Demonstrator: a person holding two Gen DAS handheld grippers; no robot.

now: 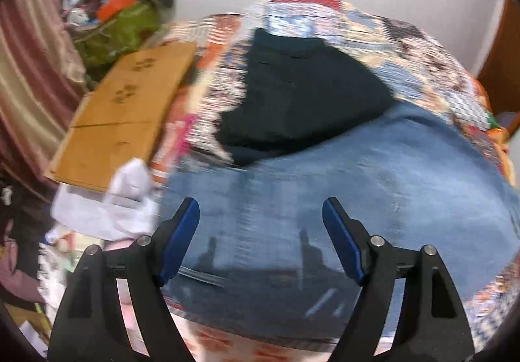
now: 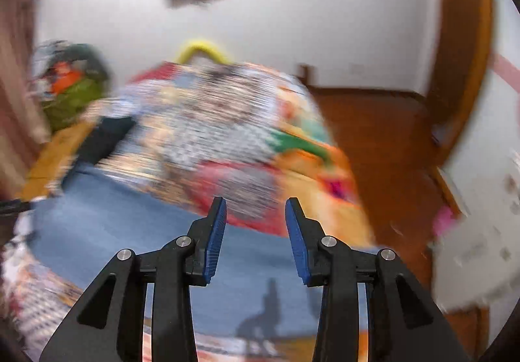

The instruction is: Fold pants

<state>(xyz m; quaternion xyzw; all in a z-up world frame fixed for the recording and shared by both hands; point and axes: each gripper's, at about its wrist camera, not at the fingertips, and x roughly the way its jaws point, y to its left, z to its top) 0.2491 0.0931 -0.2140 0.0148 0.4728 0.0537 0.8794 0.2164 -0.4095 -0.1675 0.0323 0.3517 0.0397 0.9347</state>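
Blue denim pants (image 1: 341, 193) lie spread on a patchwork bedspread (image 1: 406, 49). My left gripper (image 1: 260, 209) is open and empty, hovering above the near part of the denim. In the right wrist view the pants (image 2: 130, 232) lie below and left of my right gripper (image 2: 255, 207), which is open and empty above the denim's near edge. Both views are blurred by motion.
A dark folded garment (image 1: 299, 92) lies on the bed beyond the pants. A flat cardboard sheet (image 1: 123, 114) and a white cloth (image 1: 123, 199) lie at the left. A clutter pile (image 1: 120, 14) sits in the far left corner. A wooden door (image 2: 390, 140) stands to the right.
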